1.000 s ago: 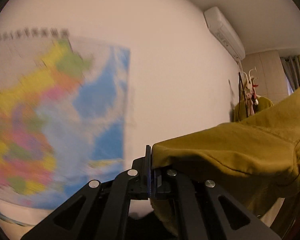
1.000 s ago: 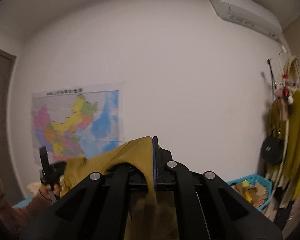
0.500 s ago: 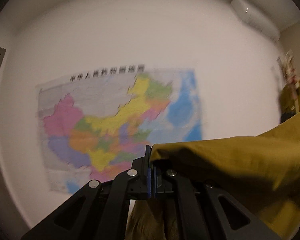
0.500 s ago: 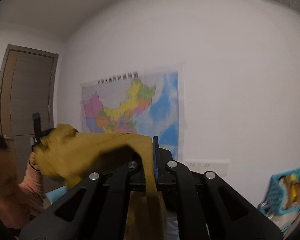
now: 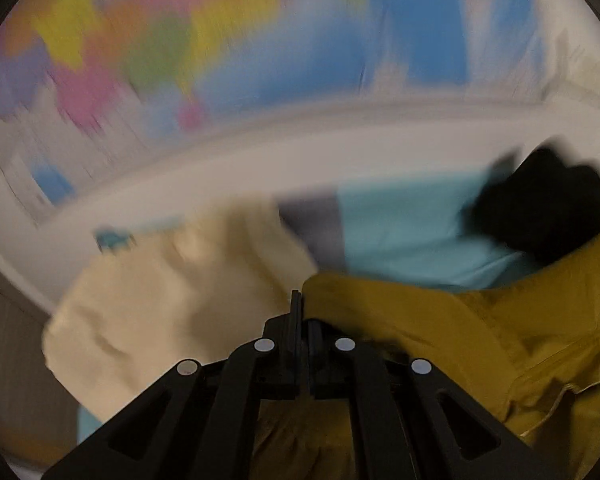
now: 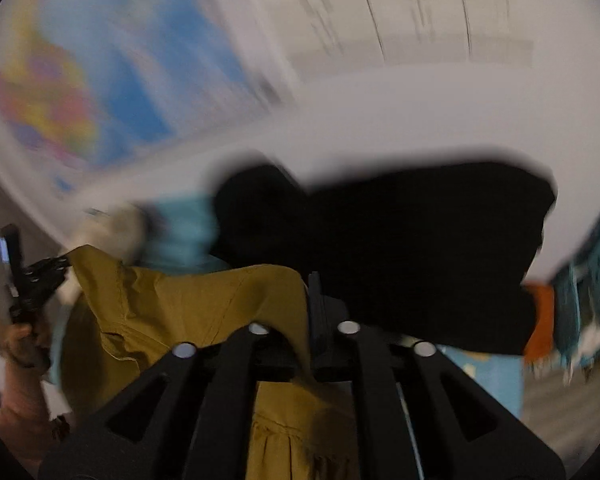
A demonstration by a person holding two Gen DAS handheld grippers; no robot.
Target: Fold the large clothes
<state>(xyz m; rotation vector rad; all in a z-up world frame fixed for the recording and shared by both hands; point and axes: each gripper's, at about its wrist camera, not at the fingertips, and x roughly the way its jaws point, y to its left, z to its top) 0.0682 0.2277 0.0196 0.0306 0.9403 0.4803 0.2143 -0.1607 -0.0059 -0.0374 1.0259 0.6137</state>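
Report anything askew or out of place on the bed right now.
Nothing looks damaged or spilled. A black garment and a cream one lie loosely heaped on the turquoise sheet, unfolded. Motion blur hides finer detail.

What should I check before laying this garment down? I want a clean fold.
1. Left gripper shut on garment: ok.
2. Right gripper hold: cannot tell; its jaws have just been opening, with the garment between them.
3. Garment stretched flat between the grippers: not ok, it sags in folds.
4. Blue sheet free for laying: not ok, cream cloth and black cloth lie on it.
5. Sharp view: not ok, both views are blurred.
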